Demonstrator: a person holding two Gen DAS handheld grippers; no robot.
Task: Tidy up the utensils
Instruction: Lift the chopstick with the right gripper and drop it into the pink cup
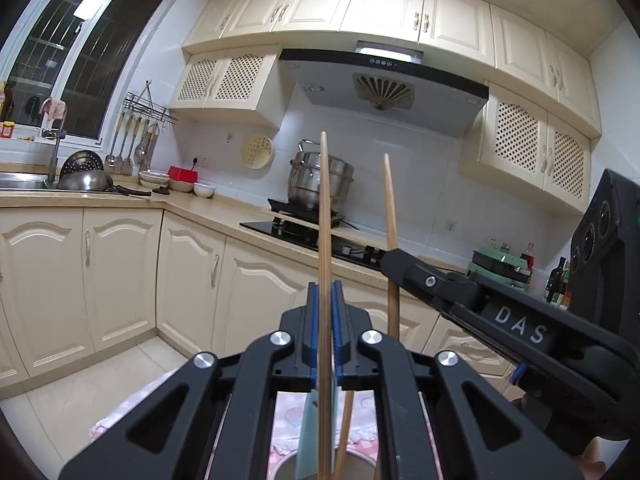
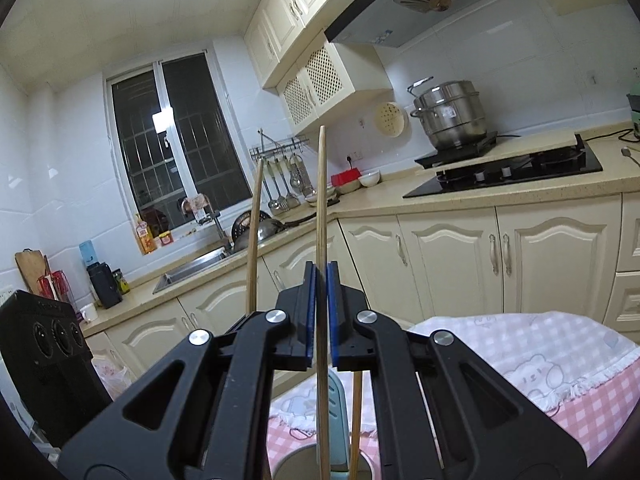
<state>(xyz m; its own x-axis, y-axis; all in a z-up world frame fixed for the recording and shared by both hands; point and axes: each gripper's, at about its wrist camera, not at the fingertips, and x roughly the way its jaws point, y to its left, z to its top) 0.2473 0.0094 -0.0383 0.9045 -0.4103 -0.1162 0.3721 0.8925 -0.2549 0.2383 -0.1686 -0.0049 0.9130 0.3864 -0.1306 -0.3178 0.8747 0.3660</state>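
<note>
Left hand-held gripper [image 1: 325, 312] and right hand-held gripper [image 2: 320, 304] each pinch 1 upright chopstick [image 1: 325, 216]; lower both vertically into the metal holder [image 1: 352, 466] directly beneath the fingertips.

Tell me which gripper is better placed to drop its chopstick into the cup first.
Probably the left gripper: its chopstick runs down toward the cup directly below. The right gripper holds its chopstick off to the side.
</note>
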